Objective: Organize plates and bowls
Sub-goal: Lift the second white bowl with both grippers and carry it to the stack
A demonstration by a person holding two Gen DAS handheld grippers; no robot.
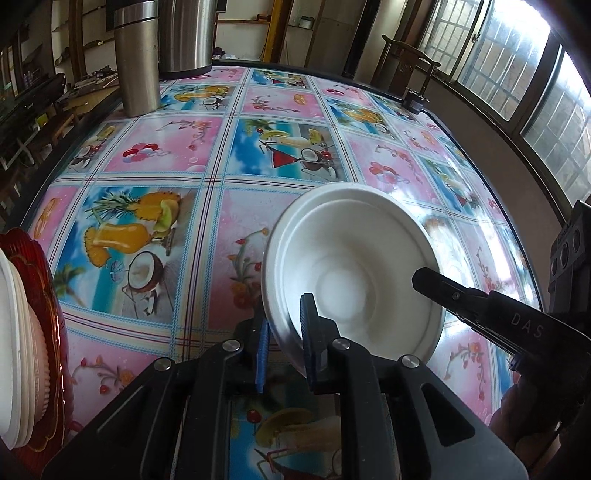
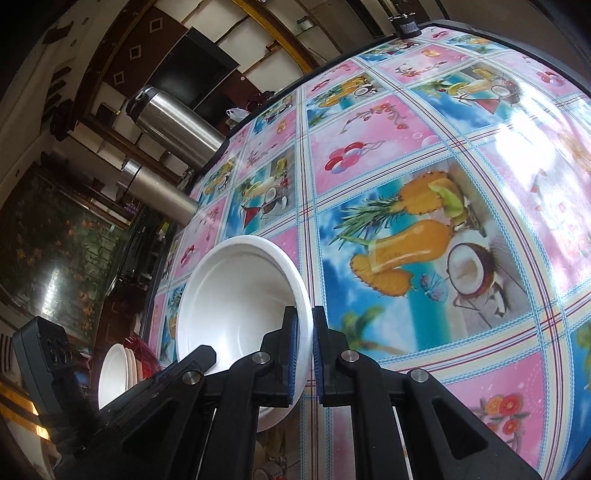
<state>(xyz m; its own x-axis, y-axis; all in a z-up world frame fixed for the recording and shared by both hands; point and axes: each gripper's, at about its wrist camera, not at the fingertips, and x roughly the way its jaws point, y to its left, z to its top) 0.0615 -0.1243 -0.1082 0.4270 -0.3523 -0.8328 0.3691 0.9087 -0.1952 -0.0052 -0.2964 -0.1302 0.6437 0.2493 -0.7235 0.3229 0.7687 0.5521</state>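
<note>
A white bowl (image 1: pixel 343 258) hangs tilted above the patterned table (image 1: pixel 221 147), and both grippers hold it. My left gripper (image 1: pixel 285 310) is shut on its near rim, one blue pad outside and one finger inside. In the right wrist view, my right gripper (image 2: pixel 303 310) is shut on the opposite rim of the bowl (image 2: pixel 236 295). Each gripper shows in the other's view at the bowl's edge. At the table's left edge, a stack of white plates (image 1: pixel 14 332) rests on a red plate (image 1: pixel 55 332); the right wrist view also shows this stack of white plates (image 2: pixel 114 373).
Two steel flasks (image 1: pixel 136 55) (image 1: pixel 184 33) stand at the far left corner of the table. A small dark object (image 1: pixel 415 99) sits on the far edge, with a wooden chair (image 1: pixel 406 55) behind it. Windows line the right wall.
</note>
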